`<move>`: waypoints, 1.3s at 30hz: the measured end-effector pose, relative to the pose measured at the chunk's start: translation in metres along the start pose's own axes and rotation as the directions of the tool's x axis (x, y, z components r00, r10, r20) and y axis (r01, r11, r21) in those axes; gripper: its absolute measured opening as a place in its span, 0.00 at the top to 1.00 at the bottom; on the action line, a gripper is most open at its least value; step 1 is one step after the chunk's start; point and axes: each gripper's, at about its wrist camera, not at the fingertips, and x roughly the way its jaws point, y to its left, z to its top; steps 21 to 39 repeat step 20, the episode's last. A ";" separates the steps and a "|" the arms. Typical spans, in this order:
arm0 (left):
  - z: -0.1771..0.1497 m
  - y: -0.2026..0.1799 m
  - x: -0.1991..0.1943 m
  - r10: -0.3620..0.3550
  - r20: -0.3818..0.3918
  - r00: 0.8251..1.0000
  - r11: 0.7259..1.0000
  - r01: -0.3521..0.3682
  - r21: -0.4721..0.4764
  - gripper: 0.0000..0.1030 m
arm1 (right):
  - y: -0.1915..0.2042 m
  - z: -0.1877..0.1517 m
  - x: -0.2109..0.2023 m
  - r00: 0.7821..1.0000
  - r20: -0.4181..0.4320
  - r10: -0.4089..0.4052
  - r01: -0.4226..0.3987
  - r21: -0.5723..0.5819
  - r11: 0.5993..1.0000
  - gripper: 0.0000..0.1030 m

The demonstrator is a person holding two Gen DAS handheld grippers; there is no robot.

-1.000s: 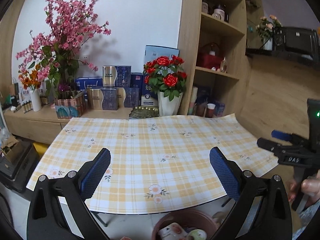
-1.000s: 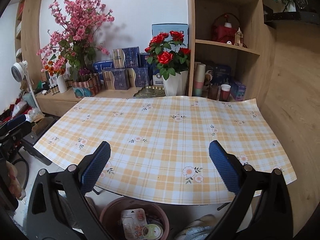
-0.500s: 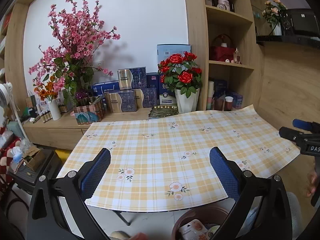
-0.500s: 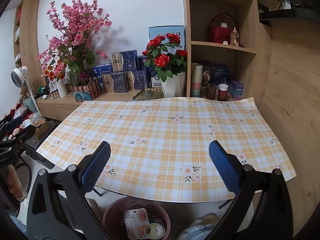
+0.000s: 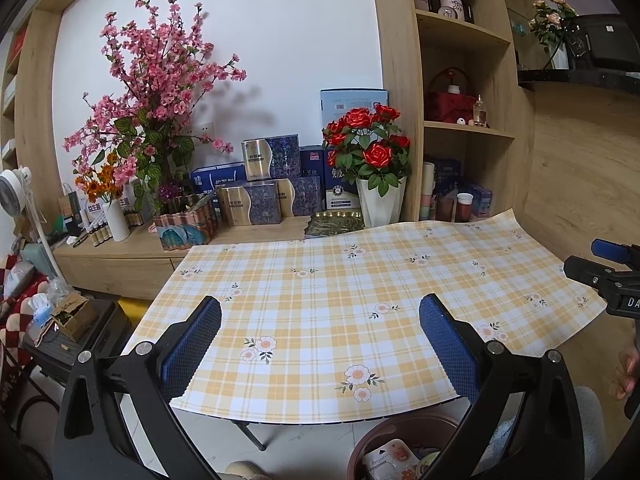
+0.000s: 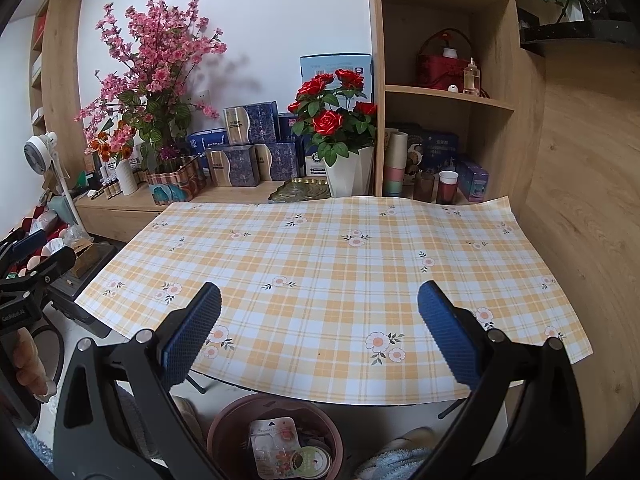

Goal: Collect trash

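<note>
**Table bare, trash already in the bin**

Checked tablecloth (image 6: 340,264) spread flat, nothing lying on it in either view. Brown bin (image 6: 228,420) on the floor just under the near edge, holding the trash: a blister-card wrapper (image 6: 276,440) and a round lid-like piece (image 6: 310,460) beside it. Left gripper (image 5: 320,344) and right gripper (image 6: 320,332) both held above the near edge with blue pads spread wide, nothing between them.

Judged near the end of collecting. Worth sweeping both cameras along the table edges and the floor beside the bin before stopping. For any piece found: approach low, pads either side, close fully before lifting, release only once over the bin mouth, well clear of the rose pot (image 6: 346,178).

Legible writing, largest first: "Brown" on the wrapper; "GenRobot" on the left gripper body at the right camera's edge; "DA" on the right gripper body (image 5: 624,300). Box labels on the sideboard too small to read.
</note>
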 end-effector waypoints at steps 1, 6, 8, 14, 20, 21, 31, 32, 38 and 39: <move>0.000 0.001 0.000 -0.001 -0.002 1.000 1.000 0.001 -0.002 0.06 | 0.001 0.000 0.000 1.000 0.000 0.001 -0.001 0.000 1.000 0.06; -0.002 0.002 0.002 0.008 -0.015 1.000 1.000 -0.008 -0.006 0.06 | 0.002 0.001 0.000 1.000 -0.003 0.011 -0.011 0.006 1.000 0.06; -0.003 0.003 0.003 0.013 -0.022 1.000 1.000 -0.014 -0.011 0.06 | 0.002 0.001 0.001 1.000 -0.004 0.014 -0.014 0.005 1.000 0.06; -0.004 0.004 0.004 0.038 -0.029 0.999 0.999 -0.039 -0.009 0.06 | 0.002 0.002 0.001 1.000 -0.006 0.013 -0.013 0.005 1.000 0.06; -0.003 0.007 0.005 0.035 -0.039 0.999 0.999 -0.036 -0.021 0.06 | 0.002 0.001 0.001 1.000 -0.008 0.014 -0.014 0.005 1.000 0.06; -0.003 0.007 0.005 0.035 -0.039 0.999 0.999 -0.036 -0.021 0.06 | 0.002 0.001 0.001 1.000 -0.008 0.014 -0.014 0.005 1.000 0.06; -0.003 0.007 0.005 0.035 -0.039 0.999 0.999 -0.036 -0.021 0.06 | 0.002 0.001 0.001 1.000 -0.008 0.014 -0.014 0.005 1.000 0.06; -0.003 0.007 0.005 0.035 -0.039 0.999 0.999 -0.036 -0.021 0.06 | 0.002 0.001 0.001 1.000 -0.008 0.014 -0.014 0.005 1.000 0.06; -0.003 0.007 0.005 0.035 -0.039 0.999 0.999 -0.036 -0.021 0.06 | 0.002 0.001 0.001 1.000 -0.008 0.014 -0.014 0.005 1.000 0.06; -0.003 0.007 0.005 0.035 -0.039 0.999 0.999 -0.036 -0.021 0.06 | 0.002 0.001 0.001 1.000 -0.008 0.014 -0.014 0.005 1.000 0.06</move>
